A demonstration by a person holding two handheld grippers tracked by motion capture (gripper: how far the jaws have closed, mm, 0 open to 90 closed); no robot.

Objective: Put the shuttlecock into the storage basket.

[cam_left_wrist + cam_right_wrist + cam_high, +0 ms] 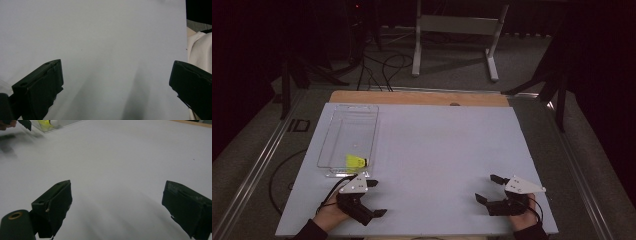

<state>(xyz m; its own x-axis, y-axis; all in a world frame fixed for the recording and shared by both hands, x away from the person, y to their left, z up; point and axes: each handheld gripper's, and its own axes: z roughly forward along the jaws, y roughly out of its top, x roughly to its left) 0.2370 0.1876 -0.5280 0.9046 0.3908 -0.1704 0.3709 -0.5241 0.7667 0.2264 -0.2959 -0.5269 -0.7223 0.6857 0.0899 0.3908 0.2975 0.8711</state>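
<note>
A clear plastic bin (348, 137) stands at the left of the white table top (437, 150), with a yellow shuttlecock (356, 161) lying at its near end. My left gripper (376, 197) rests near the front edge just below the bin, jaws wide apart and empty over bare white surface (110, 50). My right gripper (488, 188) sits at the front right, also open with nothing between its jaws. In the right gripper view the bin's corner with the yellow shuttlecock (46, 122) shows at the top left, beside a jaw of the other gripper (25, 123).
A wooden strip (419, 97) runs along the table's far edge. Beyond it stand a white metal frame (454, 35) and cables (382, 70) on the floor. A white cloth (198, 50) shows past the table edge in the left gripper view.
</note>
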